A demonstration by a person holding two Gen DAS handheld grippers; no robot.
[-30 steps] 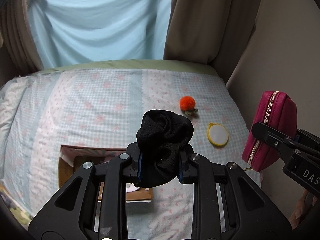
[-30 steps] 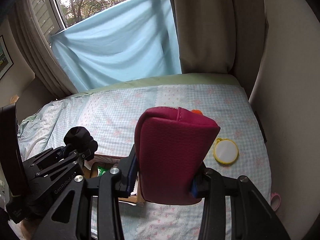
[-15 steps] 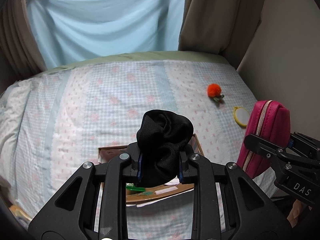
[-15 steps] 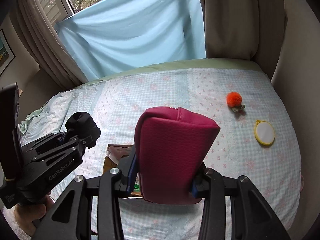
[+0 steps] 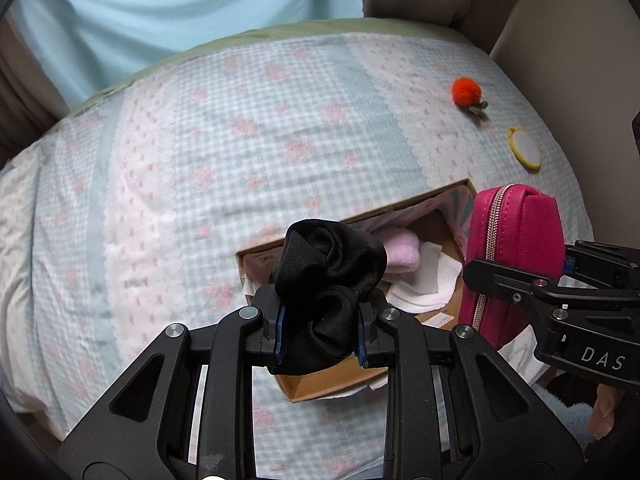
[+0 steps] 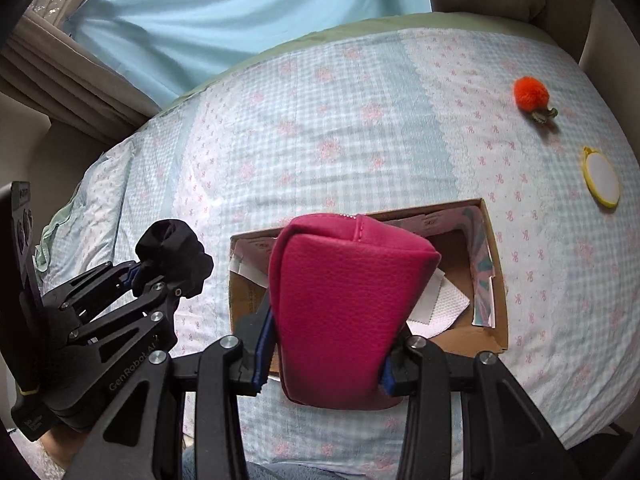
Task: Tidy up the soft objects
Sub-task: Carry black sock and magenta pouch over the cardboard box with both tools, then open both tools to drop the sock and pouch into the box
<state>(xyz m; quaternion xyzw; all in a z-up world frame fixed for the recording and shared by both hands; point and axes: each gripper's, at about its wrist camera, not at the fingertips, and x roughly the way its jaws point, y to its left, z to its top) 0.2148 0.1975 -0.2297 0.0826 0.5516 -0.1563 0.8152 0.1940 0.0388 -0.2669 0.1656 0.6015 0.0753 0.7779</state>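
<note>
Both grippers now hang over the box (image 6: 490, 240) at centre frame, left (image 5: 320, 332) clamping scrunchie (image 5: 328, 264), right (image 6: 326, 364) clamping pouch (image 6: 344, 300), ready to drop.

The bedspread (image 5: 224, 128) is showing a pale blue and white gingham check with pink bows and florets. The pouch (image 6: 344, 304) is presenting magenta pink, its zipper (image 5: 486, 256) silver. The bundled cloth (image 5: 324, 280) is reading plain black. The cardboard box (image 6: 496, 280) is showing tan brown, with a pink and teal zigzag liner. The pompom (image 5: 463, 90) is appearing bright orange. The round mirror (image 5: 525, 149) is showing a yellow rim. Both grippers' frames are appearing black, their pads (image 5: 281, 330) blue.
</note>
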